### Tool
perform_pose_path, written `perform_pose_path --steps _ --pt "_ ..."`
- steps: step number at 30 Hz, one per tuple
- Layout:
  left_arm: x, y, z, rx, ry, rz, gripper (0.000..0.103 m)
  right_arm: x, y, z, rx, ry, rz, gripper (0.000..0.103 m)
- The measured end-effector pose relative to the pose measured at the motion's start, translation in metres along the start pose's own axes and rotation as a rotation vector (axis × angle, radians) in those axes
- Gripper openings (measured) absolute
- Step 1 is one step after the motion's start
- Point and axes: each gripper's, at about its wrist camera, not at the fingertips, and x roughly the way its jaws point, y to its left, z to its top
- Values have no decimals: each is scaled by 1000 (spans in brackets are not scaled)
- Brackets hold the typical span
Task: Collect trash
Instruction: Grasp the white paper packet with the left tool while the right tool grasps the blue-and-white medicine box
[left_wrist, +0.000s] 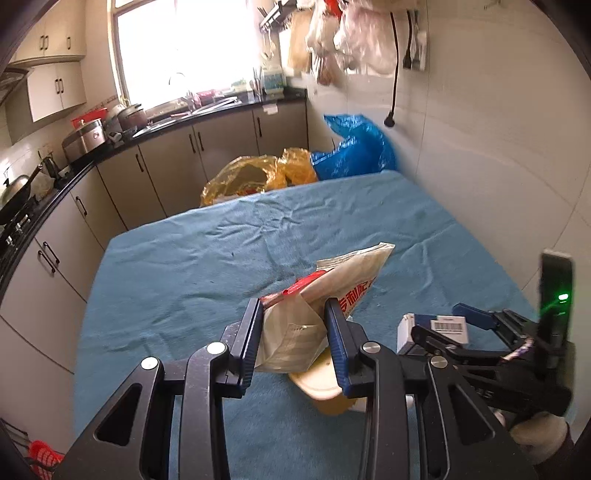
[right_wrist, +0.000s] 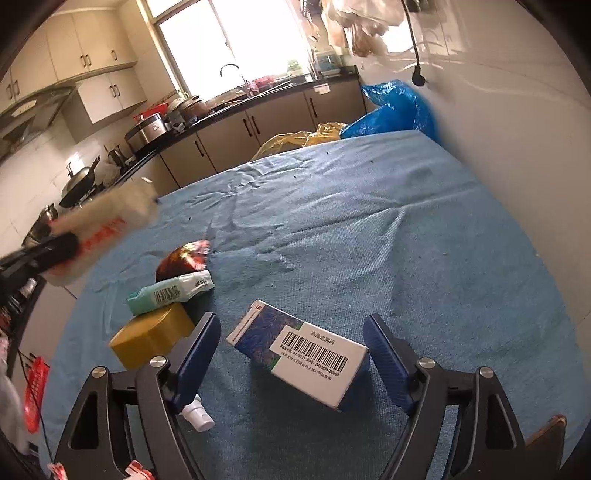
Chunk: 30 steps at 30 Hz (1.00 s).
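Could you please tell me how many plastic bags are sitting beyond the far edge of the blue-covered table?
2. A crumpled translucent yellow plastic bag sits just past the table's far edge, and a bright blue plastic bag stands beside it against the white wall. Others may be hidden behind the table.

Table under a wrinkled blue cloth (right_wrist: 369, 229), on it a barcoded box (right_wrist: 306, 354), yellow lid (right_wrist: 147, 339), white cap (right_wrist: 197, 415)

A box (right_wrist: 301, 354) is lying on the tablecloth (right_wrist: 369, 229), with a tub (right_wrist: 151, 338) sitting to its left, a packet (right_wrist: 170, 291) resting on the tub, and bags (right_wrist: 391, 107) sitting behind the table.
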Motion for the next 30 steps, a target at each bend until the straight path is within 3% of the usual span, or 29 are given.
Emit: perform_pose_path --steps 7,12,14,16,30 --pt "-31 11 -10 -43 -33 -20 33 4 9 -6 -61 29 -28 84" --pt "-41 16 -20 -57 -34 -24 33 4 15 -11 -95 31 -63 62" --pt "-44 16 -23 -59 -35 -22 33 3 17 -13 -102 34 -68 46" --pt "-45 15 -23 -63 -34 -24 33 3 19 -15 -106 37 -63 38" --pt "-58 31 -40 -116 -40 2 33 -15 12 -11 -34 -40 -9 37"
